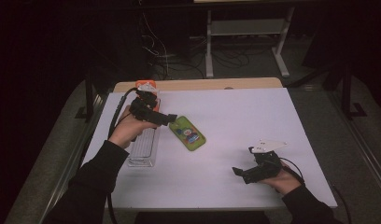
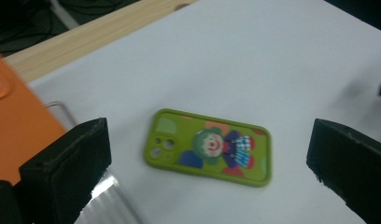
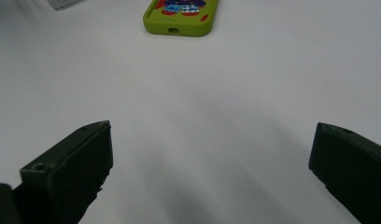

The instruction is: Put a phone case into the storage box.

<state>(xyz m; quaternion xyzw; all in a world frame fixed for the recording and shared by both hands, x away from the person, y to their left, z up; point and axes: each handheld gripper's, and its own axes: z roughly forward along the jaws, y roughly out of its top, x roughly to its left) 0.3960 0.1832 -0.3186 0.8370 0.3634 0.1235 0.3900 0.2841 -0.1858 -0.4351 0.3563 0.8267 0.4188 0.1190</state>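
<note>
Phone case (image 1: 187, 133), green w/ cartoon print, lies flat mid-table just beside clear tray (image 1: 144, 148); left gripper (image 2: 207, 154) hovers over it w/ jaws spread, right gripper (image 3: 212, 172) spread well apart nearer us, so we'd advise squaring jaws across case's short sides before descending.

Phone case (image 2: 208, 148): green, soft-looking matt plastic with a printed figure. Table top (image 1: 235, 116): smooth white matt sheet; light wood edge (image 1: 202, 84) beyond it. Clear glossy plastic box (image 1: 143, 148) beneath the left gripper (image 1: 167, 118). Jaw pads: black, matt, slightly rough.
</note>
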